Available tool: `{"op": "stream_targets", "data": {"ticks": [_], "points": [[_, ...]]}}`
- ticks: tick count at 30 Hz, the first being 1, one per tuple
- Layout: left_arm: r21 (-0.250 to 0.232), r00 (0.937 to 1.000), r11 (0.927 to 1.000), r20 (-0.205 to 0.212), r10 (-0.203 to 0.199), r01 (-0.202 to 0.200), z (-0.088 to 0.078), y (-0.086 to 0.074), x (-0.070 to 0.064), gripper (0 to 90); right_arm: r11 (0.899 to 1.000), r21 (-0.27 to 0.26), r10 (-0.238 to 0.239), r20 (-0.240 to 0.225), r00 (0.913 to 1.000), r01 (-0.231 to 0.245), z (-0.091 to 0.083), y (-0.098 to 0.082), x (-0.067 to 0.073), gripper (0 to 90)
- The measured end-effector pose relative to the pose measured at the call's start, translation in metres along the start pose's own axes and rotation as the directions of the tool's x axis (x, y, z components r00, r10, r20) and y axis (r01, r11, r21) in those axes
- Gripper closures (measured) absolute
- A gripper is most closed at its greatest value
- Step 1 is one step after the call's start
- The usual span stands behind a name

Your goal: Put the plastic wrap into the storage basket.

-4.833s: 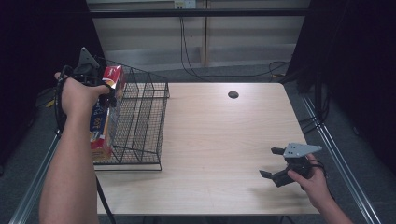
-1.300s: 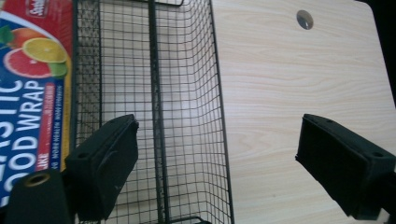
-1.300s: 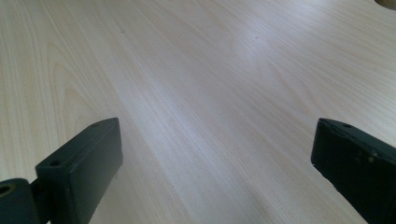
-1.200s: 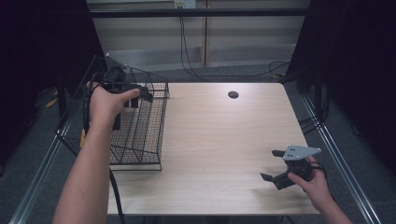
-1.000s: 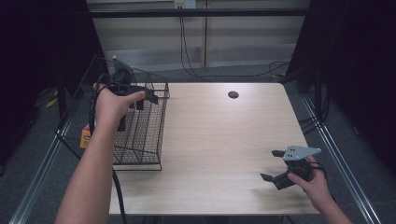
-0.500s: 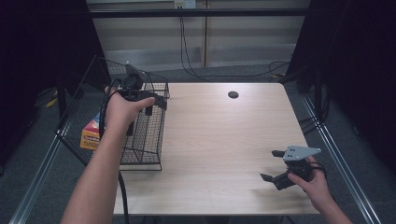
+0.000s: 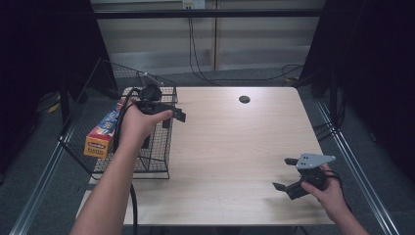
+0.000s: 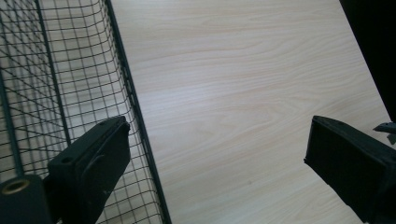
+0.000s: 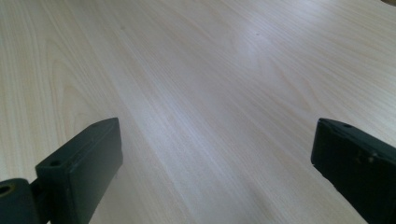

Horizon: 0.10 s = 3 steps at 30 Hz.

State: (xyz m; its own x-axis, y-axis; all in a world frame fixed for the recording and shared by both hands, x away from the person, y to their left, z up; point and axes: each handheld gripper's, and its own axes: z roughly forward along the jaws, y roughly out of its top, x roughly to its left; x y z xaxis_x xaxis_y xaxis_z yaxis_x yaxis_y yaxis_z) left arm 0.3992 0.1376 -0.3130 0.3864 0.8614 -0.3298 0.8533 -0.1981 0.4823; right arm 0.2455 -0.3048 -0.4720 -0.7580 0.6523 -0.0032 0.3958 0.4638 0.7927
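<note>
At left of centre in the high view, the left gripper (image 7: 169,117) hangs over the wire basket (image 7: 156,161), jaws apart. A box (image 7: 103,131) lies in the basket's left half (colourful label). Lower right, the right gripper (image 7: 289,174) rests with jaws spread over the table (image 7: 235,142).

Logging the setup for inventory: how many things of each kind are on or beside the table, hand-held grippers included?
Hand-held gripper: 2, left and right
Wire basket: 1
Box: 1
Total: 4
</note>
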Motion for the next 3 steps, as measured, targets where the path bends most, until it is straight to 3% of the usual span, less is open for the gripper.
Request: {"op": "stream_targets", "data": {"ticks": [3], "points": [[-0.012, 0.9997, 0.9999, 0.021, 0.008, -0.007, 0.0051, -0.0037, -0.0054, 6.2, 1.000, 0.005, 0.000, 0.002, 1.0000, 0.000, 0.0013, -0.0013, -0.0004, 2.0]]}}
